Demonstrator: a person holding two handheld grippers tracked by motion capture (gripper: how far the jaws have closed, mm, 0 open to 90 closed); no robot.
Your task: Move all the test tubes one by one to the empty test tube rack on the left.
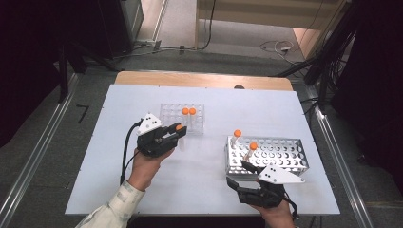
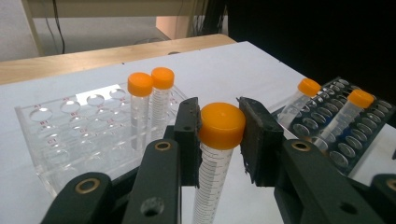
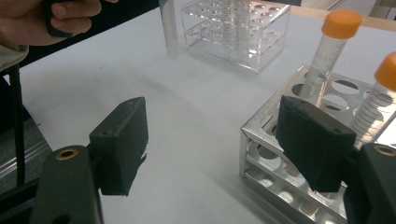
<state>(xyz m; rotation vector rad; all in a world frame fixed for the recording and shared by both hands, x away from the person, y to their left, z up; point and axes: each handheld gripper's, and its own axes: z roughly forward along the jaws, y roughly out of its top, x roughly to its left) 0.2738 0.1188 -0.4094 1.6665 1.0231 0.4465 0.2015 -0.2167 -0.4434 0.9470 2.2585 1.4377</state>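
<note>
The left gripper (image 2: 219,135) clamps a tube (image 2: 215,154) by its orange cap, hanging upright just beside the clear rack (image 2: 60,140) for slotting in, while the right gripper (image 3: 224,144) waits wide open and empty at the metal rack (image 3: 261,135).

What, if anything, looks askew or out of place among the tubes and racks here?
The two orange-capped tubes in the metal rack lean rather than stand straight. The pair in the clear rack stands upright. The left tool grips a third tube by its cap. Nothing is spilled or broken.
</note>
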